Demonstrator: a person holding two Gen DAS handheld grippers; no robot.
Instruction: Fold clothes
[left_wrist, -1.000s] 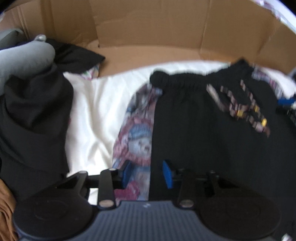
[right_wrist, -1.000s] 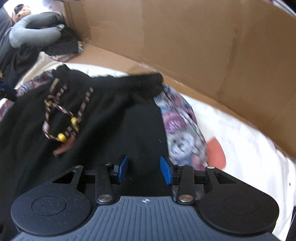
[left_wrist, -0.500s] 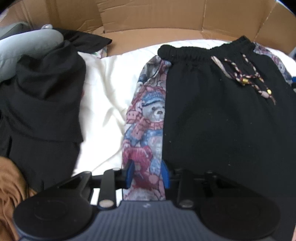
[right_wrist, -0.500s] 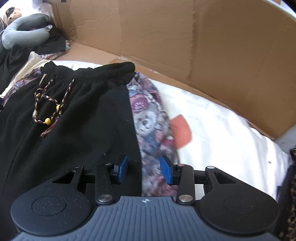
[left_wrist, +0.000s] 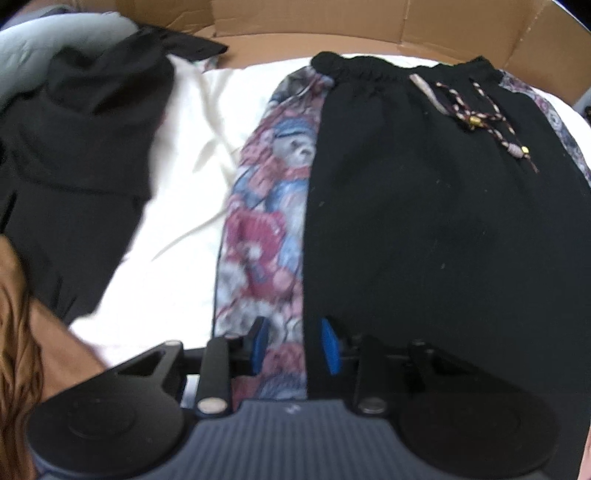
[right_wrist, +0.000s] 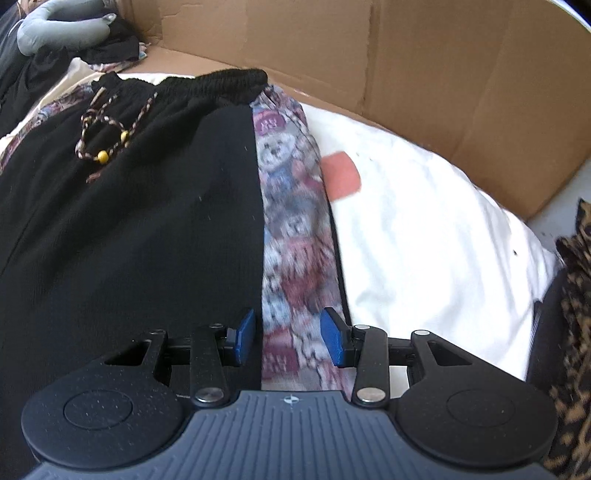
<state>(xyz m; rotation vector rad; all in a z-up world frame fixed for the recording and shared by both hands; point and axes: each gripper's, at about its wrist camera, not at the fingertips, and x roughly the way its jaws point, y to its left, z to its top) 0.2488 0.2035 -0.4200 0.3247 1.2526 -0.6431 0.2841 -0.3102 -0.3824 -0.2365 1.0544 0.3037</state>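
Black trousers (left_wrist: 424, 206) with teddy-bear side panels lie flat on a white sheet (right_wrist: 424, 236), waistband toward the cardboard wall (right_wrist: 424, 62). Left tool (left_wrist: 293, 345) and right tool (right_wrist: 290, 338) each hover with jaws parted over a panel, gripping nothing. Only the left view shows a dark clothes heap (left_wrist: 74, 147); only the right shows leopard-print fabric (right_wrist: 572, 295).
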